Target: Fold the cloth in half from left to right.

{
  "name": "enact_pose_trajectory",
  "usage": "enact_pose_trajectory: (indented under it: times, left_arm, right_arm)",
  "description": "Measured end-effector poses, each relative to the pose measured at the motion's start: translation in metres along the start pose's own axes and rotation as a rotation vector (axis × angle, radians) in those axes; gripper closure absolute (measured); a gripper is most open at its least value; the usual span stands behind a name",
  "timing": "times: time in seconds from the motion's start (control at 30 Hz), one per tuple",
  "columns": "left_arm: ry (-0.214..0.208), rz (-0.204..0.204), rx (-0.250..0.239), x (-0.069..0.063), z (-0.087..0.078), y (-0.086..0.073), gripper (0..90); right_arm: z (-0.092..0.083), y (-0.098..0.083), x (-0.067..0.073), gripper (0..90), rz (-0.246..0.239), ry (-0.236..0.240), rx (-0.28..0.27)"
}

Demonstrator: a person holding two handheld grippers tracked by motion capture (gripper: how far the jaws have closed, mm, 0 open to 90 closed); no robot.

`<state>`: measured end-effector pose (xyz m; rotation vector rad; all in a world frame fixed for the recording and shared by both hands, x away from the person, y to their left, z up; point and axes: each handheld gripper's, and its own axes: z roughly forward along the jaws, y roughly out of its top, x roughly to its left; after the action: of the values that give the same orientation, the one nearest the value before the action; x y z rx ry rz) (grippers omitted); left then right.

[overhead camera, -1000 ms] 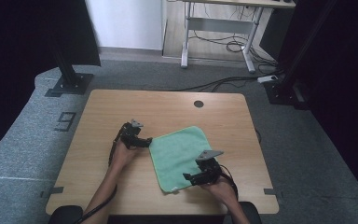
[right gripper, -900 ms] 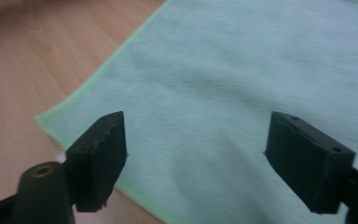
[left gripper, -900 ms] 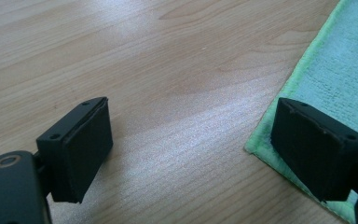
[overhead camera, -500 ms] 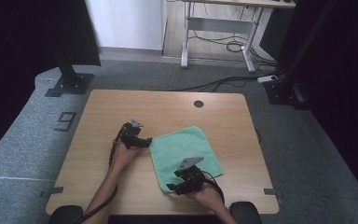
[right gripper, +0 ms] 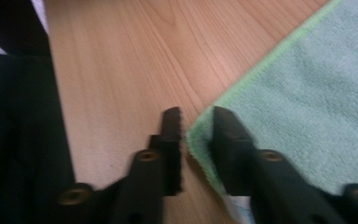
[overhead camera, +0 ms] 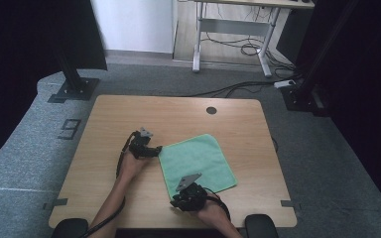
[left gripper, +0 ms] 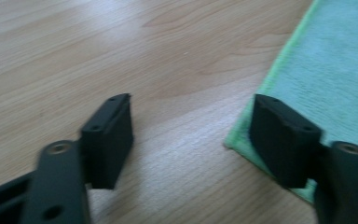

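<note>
On the wooden table [overhead camera: 129, 114], right of centre, a green cloth [overhead camera: 198, 159] lies flat and spread out. It is roughly square, so no clear long axis; it sits turned a little against the table edges, one corner toward the far right and another toward the near edge. Left gripper [overhead camera: 155, 149] sits at the cloth's left corner, lying level and pointing right; jaws spread but just been closing, one pad on the cloth edge [left gripper: 279, 135], the other over bare wood. Right gripper [overhead camera: 174, 202] is at the near corner; its jaws have just been closing and now stand nearly together, the cloth's corner [right gripper: 200, 140] between them; whether the pads press on it I cannot tell.
</note>
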<state>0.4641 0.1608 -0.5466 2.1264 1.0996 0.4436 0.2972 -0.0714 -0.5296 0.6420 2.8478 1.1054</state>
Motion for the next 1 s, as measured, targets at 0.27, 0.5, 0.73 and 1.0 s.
enact_pose_trajectory:
  times: [0.27, 0.5, 0.73, 1.0]
  left_arm:
    - [-0.053, 0.017, -0.02, -0.01, -0.001, 0.0, 67.5]
    - [-0.1, -0.027, -0.021, -0.011, -0.001, -0.001, 88.4]
    - [-0.097, -0.066, 0.007, -0.004, -0.007, -0.003, 88.4]
    - [-0.066, -0.083, 0.024, 0.01, -0.025, -0.017, 87.4]
  right_arm:
    - [-0.001, -0.001, -0.002, 87.2, 0.007, -0.029, -0.004]
    - [-0.002, -0.002, -0.003, 87.4, 0.026, -0.019, -0.009]
    - [-0.001, 0.002, 0.0, 87.4, 0.028, 0.004, -0.023]
    - [0.009, 0.013, 0.008, 87.4, 0.011, 0.038, -0.027]
